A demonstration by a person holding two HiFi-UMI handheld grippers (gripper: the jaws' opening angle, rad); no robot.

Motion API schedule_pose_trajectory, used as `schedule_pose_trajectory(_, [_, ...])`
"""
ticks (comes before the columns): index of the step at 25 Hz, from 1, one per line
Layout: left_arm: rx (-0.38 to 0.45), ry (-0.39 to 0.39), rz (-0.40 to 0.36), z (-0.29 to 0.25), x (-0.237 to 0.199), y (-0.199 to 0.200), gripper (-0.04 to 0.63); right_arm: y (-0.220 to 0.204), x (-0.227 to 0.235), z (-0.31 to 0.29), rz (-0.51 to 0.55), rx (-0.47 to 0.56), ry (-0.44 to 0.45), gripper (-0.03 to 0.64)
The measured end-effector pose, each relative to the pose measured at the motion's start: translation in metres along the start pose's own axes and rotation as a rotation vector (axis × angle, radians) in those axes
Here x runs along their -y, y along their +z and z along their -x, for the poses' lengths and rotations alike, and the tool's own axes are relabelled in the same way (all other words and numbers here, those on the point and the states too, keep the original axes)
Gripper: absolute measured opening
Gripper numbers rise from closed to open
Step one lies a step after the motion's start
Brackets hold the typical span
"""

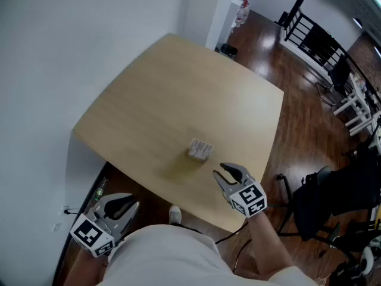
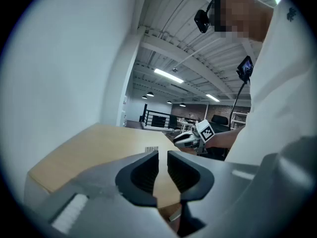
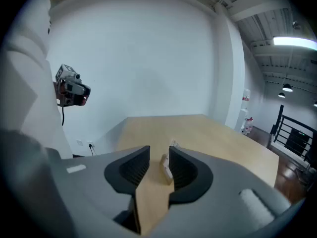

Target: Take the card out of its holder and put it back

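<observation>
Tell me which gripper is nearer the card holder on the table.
Right. The right gripper is over the table just short of the card holder, jaws apart and aimed at it. The left gripper hangs off the table, beyond its near edge, much farther away.

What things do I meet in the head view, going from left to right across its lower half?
left gripper → card holder → right gripper → chair
</observation>
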State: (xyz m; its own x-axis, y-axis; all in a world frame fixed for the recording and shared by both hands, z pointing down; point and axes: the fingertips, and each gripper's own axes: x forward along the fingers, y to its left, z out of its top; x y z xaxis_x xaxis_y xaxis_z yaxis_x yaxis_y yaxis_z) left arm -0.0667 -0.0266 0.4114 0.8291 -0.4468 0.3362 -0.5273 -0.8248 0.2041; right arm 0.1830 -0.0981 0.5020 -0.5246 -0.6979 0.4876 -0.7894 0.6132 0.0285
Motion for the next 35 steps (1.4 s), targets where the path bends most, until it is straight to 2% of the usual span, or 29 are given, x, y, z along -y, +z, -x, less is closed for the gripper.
schedule_pose_trajectory(5, [-0.014, 0.049, 0.026, -0.018, -0.003, 0.006, 0.060, -0.011, 0.054, -0.038, 0.027, -0.029, 0.028, 0.132])
schedule_pose_trajectory(10, [-0.033, 0.100, 0.057, -0.022, -0.006, 0.008, 0.060, -0.021, 0.076, -0.077, 0.038, -0.060, 0.101, 0.135])
schedule_pose_trajectory(18, [-0.051, 0.158, 0.098, -0.026, -0.016, 0.006, 0.060, -0.040, 0.068, -0.117, 0.025, -0.112, 0.251, 0.135])
schedule_pose_trajectory(20, [-0.055, 0.167, 0.106, -0.026, -0.018, 0.002, 0.060, -0.041, 0.065, -0.122, 0.025, -0.115, 0.269, 0.109])
schedule_pose_trajectory(24, [-0.058, 0.190, 0.113, -0.023, -0.024, 0.000, 0.060, -0.040, 0.063, -0.125, 0.023, -0.113, 0.282, 0.040])
schedule_pose_trajectory(35, [-0.054, 0.201, 0.109, -0.011, -0.027, -0.002, 0.060, -0.032, 0.059, -0.118, 0.002, -0.093, 0.290, 0.023])
